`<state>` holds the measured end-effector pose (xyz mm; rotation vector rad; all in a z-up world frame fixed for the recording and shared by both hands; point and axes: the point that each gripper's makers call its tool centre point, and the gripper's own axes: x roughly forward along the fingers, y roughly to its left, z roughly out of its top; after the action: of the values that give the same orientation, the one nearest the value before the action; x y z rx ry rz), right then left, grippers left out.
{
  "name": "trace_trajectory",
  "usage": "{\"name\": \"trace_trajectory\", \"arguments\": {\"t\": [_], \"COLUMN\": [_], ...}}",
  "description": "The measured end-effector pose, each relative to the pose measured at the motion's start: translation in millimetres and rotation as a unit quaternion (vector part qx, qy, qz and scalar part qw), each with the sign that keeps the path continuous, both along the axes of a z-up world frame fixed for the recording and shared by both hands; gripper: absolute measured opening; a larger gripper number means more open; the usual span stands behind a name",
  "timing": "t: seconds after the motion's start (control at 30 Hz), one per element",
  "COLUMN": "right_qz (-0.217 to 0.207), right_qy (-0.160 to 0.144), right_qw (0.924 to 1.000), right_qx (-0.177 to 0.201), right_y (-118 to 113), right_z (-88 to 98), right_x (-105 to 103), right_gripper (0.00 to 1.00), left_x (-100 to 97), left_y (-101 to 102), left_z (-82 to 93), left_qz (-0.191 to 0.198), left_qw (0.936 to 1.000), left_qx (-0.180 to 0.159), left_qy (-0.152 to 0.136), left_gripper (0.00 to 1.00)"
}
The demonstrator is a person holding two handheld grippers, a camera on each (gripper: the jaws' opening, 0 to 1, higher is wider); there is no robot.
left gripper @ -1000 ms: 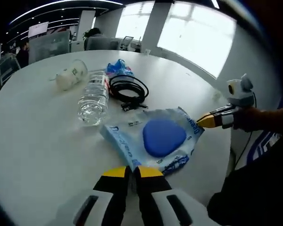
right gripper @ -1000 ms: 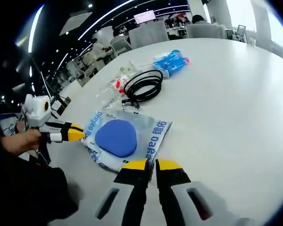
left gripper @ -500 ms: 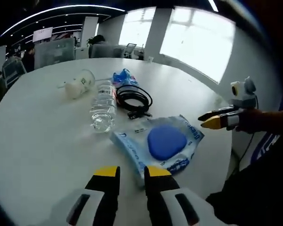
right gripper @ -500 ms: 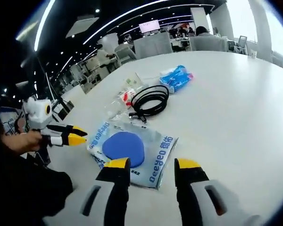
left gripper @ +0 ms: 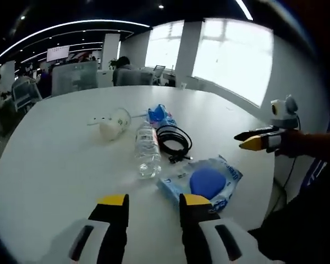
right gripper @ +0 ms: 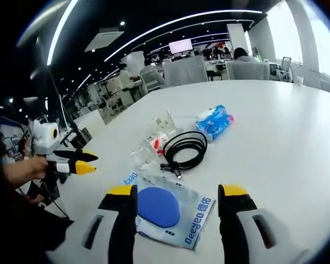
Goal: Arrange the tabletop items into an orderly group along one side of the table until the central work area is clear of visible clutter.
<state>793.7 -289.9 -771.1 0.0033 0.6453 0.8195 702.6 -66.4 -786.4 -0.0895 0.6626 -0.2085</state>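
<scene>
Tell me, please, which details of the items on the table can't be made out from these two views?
- Water bottle: label text too small in the left gripper view; in the right gripper view the bottle is a glare-washed clear shape.
- Cup: its contents are unclear, too small in the left gripper view.
- Blue packet: print unreadable, too small.
- Pouch: near edge hidden behind the right gripper.

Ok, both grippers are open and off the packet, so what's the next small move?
Probably lower the right gripper onto the blue packet. Its jaws are open and already frame the packet, which lies flat and apart from the cable and bottle.
</scene>
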Motion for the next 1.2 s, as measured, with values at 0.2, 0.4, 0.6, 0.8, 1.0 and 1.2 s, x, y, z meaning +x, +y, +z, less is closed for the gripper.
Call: {"name": "trace_trajectory", "arguments": {"t": [0.2,0.4,0.6,0.8,1.0,1.2], "right_qz": [0.015,0.027,0.034,0.048,0.053,0.060], "right_qy": [0.001,-0.007,-0.009,-0.013,-0.013,-0.011], "right_qw": [0.9998,0.9995,0.9991,0.9984,0.9982,0.9981], "right_qx": [0.016,0.015,0.025,0.027,0.023,0.012], "right_y": [24,43,62,76,93,109], "right_z": [16.7,26.7,34.5,38.3,39.3,37.7], "right_x": [4,11,22,35,52,64], "right_gripper": [0.77,0.85,0.95,1.00,1.00,0.98], "left_x": [1.0,7.4,8.9,6.3,2.2,0.7], "left_y": [9,8,6,6,10,14], "left_z": [17.3,32.8,38.6,39.0,38.0,37.7], "left_qz": [-0.029,-0.034,-0.053,-0.072,-0.074,-0.074], "left_qw": [0.9989,0.9992,0.9984,0.9974,0.9972,0.9973], "left_qx": [0.035,0.011,0.005,0.003,-0.002,-0.002], "left_qy": [-0.007,-0.015,-0.016,-0.008,-0.005,-0.003], "left_gripper": [0.53,0.64,0.76,0.84,0.92,0.98]}}
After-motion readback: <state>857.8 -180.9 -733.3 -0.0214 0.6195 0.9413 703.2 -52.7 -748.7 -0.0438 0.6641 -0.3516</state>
